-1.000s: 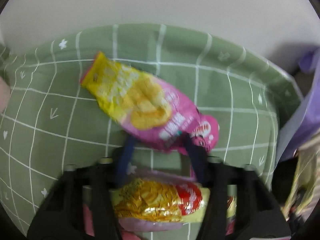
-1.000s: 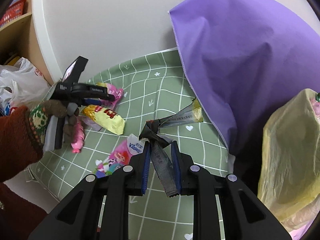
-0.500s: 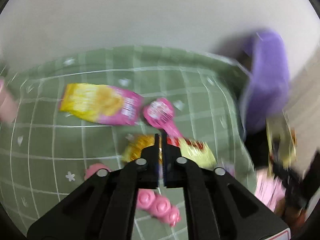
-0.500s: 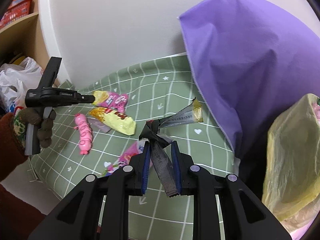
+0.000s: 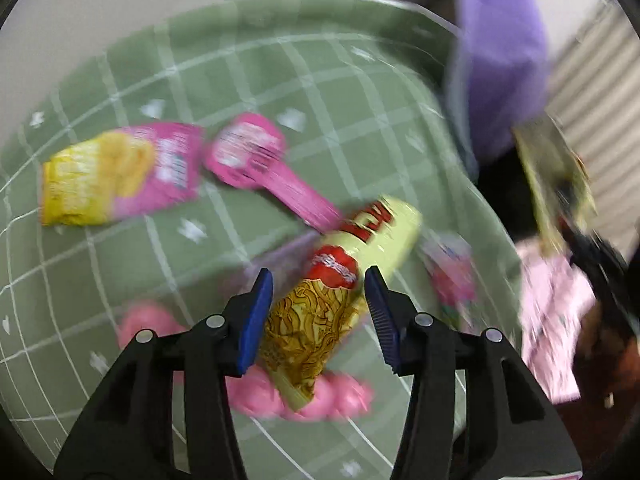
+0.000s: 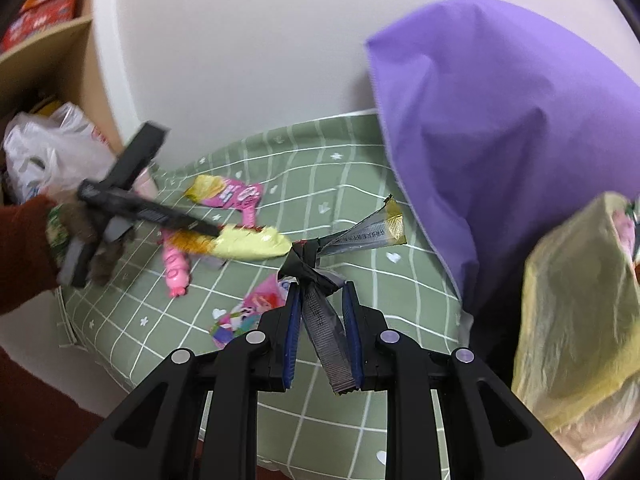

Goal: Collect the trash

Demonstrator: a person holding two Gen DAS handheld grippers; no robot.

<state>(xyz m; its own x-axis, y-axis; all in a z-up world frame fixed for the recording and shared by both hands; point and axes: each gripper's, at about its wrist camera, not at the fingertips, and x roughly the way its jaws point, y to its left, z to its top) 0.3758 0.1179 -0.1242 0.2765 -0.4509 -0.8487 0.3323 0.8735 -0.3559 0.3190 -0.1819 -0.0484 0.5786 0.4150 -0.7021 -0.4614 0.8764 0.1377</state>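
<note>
At lower centre of the left wrist view I observe my left gripper [image 5: 318,312], jaws just opened, straddling a yellow noodle-snack wrapper [image 5: 344,276] on the green checked cloth [image 5: 320,80], while my right gripper [image 6: 322,322], lower centre of its view, is clamped on a knotted grey wrapper [image 6: 320,280].

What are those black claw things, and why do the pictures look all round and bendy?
They are two grabbers, each held by a person, with a wide round camera looking along its fingers. One picture looks out from the left grabber: its blue fingers have just opened around a yellow noodle packet, not squeezing it. The other looks out from the right grabber, which pinches a knotted grey wrapper. Below is a green checked cloth with a pink and yellow snack bag and a pink sausage string. A yellowish bag waits nearby.
</note>
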